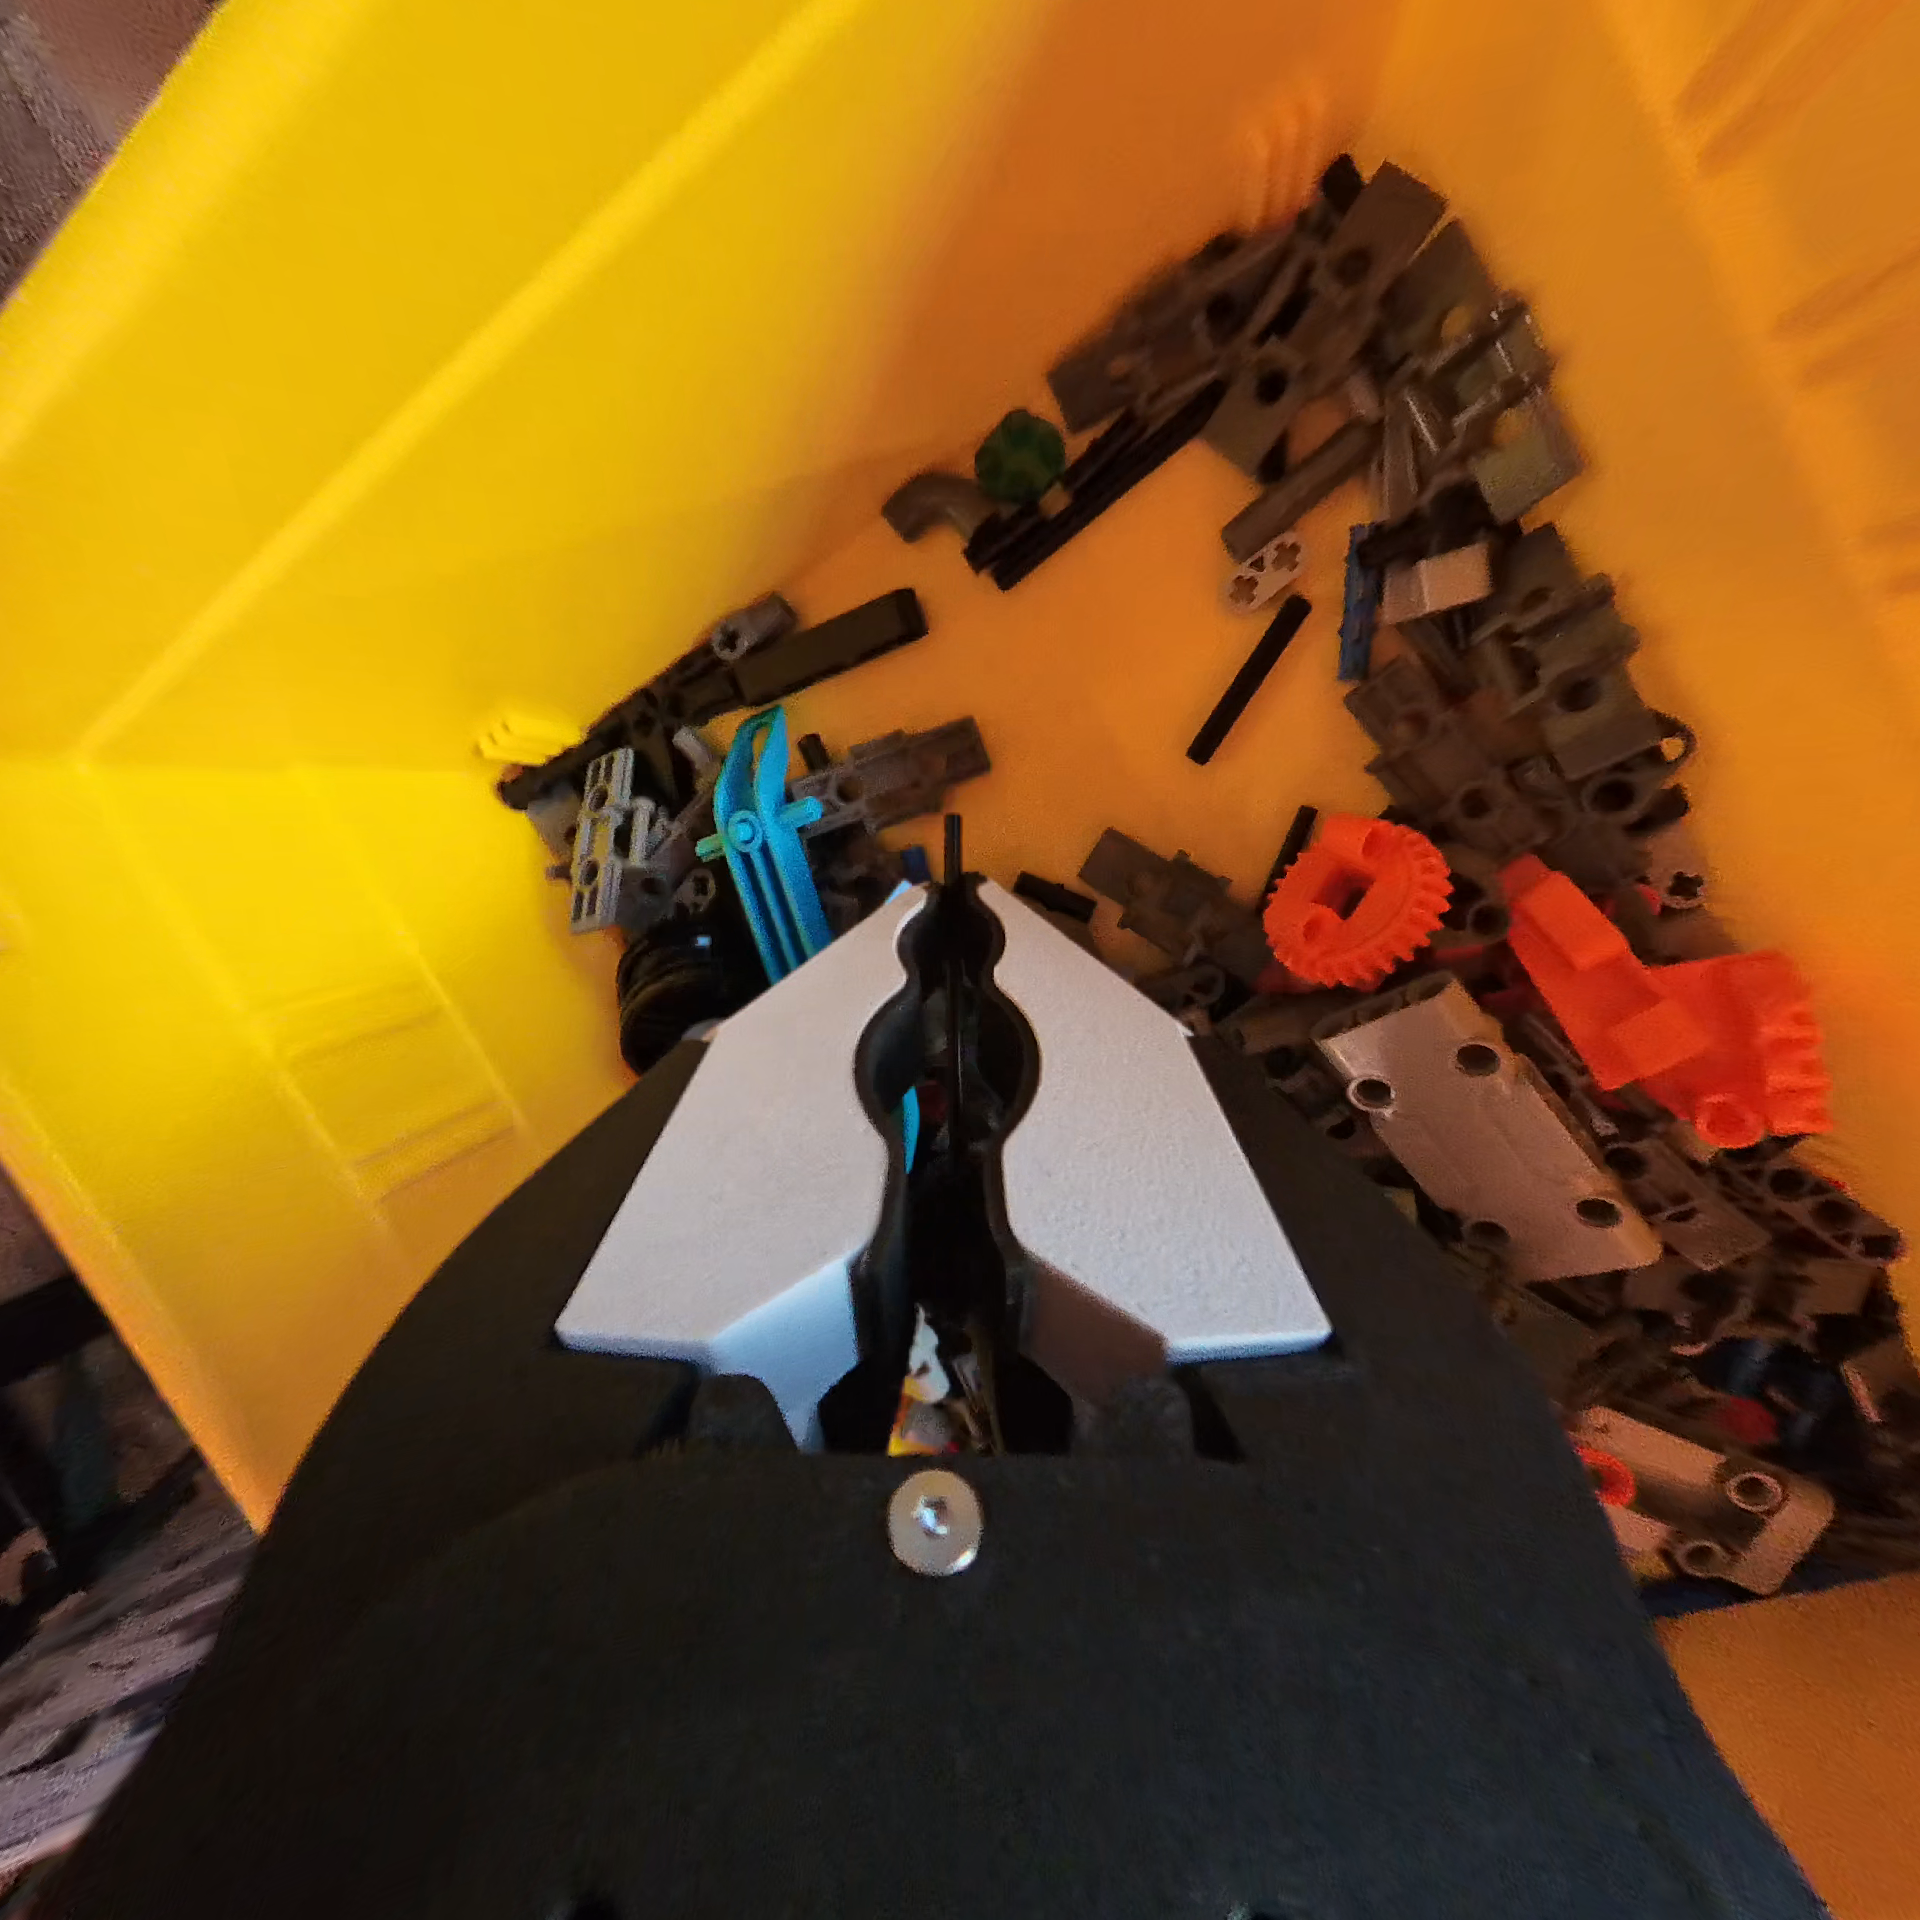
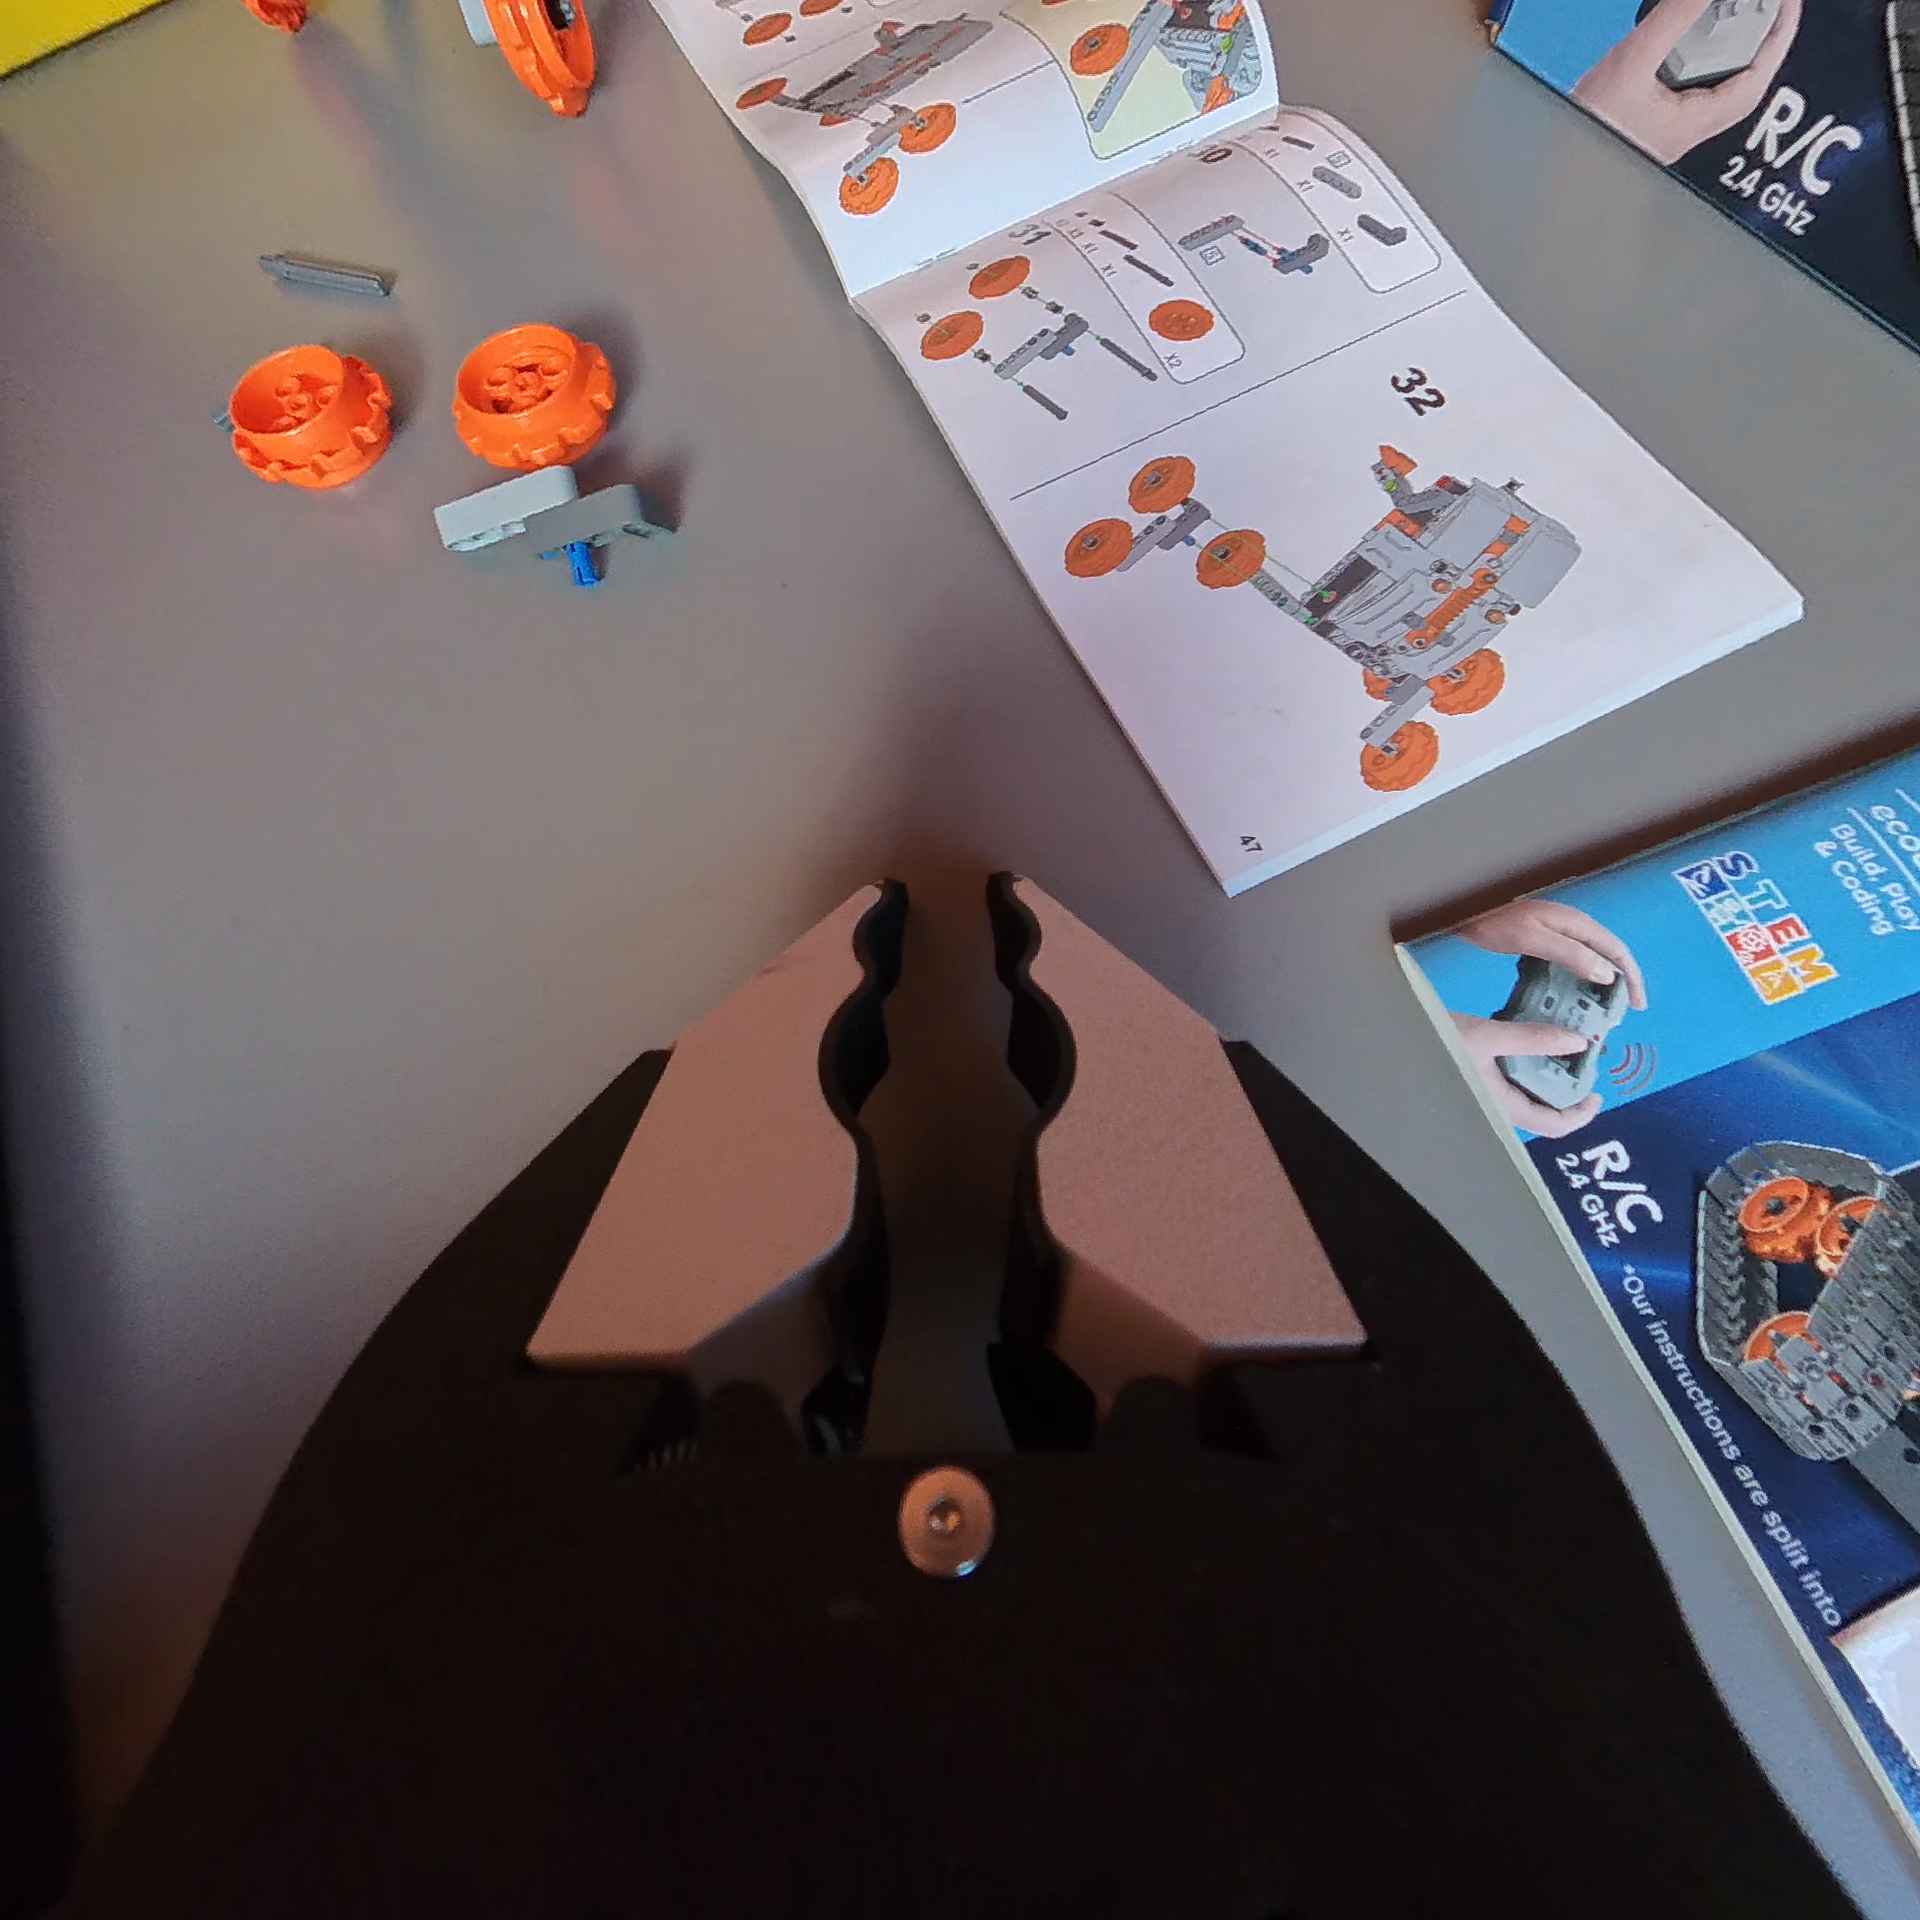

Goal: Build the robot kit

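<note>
Left tongs are clamped on a thin black rod inside the yellow bin of loose parts. Right tongs hang slightly apart over the grey surface, empty, two orange wheels well ahead.

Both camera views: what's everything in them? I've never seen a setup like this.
yellow bin: one, holds the loose parts, left wrist view.
grey and black building pieces: many, heaped along the bin's walls.
orange gear: one, in the bin.
orange block piece: one, beside the gear.
light blue long piece: one, ahead of the left gripper.
orange wheels: two, side by side on the grey table.
grey beam assembly with blue pin: one, below the wheels.
grey axle: one, above the wheels.
open instruction booklet: one, white.
blue booklet: one, right edge.
left gripper: shut on a thin black rod.
right gripper: open, empty.
</note>
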A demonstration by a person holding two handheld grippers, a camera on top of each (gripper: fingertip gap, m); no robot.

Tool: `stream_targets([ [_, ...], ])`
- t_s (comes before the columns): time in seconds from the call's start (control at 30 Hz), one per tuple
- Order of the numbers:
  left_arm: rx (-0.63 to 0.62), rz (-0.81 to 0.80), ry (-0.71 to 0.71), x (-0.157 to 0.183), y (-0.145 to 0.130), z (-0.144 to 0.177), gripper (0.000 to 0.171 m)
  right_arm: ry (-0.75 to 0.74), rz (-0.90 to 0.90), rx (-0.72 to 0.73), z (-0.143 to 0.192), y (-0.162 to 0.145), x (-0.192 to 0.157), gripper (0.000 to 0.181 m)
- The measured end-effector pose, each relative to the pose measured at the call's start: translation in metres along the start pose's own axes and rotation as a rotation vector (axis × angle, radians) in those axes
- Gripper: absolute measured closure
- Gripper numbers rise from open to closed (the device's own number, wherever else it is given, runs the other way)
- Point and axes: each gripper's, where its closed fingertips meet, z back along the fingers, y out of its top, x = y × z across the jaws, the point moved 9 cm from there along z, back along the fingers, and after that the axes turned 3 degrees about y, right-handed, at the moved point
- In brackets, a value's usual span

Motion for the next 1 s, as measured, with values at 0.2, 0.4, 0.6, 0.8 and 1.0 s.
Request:
stream_targets([
  [0.2, -0.017, 0.049, 0.057, -0.014, -0.011, 0.015, 0.171, 0.004, -0.008, 0.002, 0.0, 0.0, 0.001, 0.164],
  [0.4, 0.076, 0.097, -0.084, -0.01, -0.004, 0.03, 0.154, 0.009, -0.017, 0.005, 0.0, 0.0, 0.001, 0.165],
  [0.6, 0.047, 0.057, -0.121, 0.0, 0.004, 0.028, 0.144, 0.008, -0.019, 0.005, 0.0, 0.0, 0.002, 0.165],
  [0.8, 0.019, 0.002, -0.134, 0.014, 0.0, 0.025, 0.144, 0.008, -0.028, 0.008, 0.0, 0.0, 0.002, 0.165],
  [1.0, 0.043, 0.026, -0.222, 0.028, -0.003, 0.03, 0.142, 0.012, -0.024, 0.007, 0.0, 0.0, 0.002, 0.165],
])
